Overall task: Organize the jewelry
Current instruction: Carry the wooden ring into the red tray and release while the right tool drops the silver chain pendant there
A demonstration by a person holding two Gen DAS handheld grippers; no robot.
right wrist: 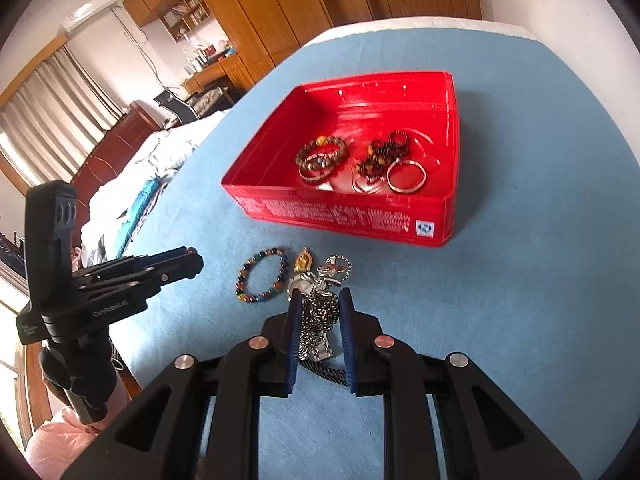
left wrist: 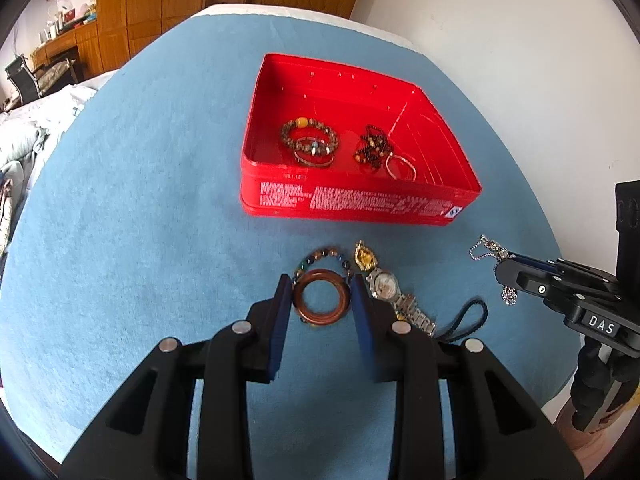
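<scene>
Bright daylit bedroom: white wall (left wrist: 500,60) on right, wooden wardrobes (right wrist: 280,12) w/ door at back, curtained window (right wrist: 52,96) left, wall AC unit (right wrist: 92,10), rumpled bed (left wrist: 36,128), black office chair (right wrist: 176,106).

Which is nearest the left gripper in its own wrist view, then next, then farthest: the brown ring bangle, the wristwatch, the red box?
1. Brown ring bangle: between the left gripper fingers.
2. Wristwatch: on the blue cloth, just right of the right finger.
3. Red box: beyond both, farther up the cloth, open, with bracelets inside.
</scene>
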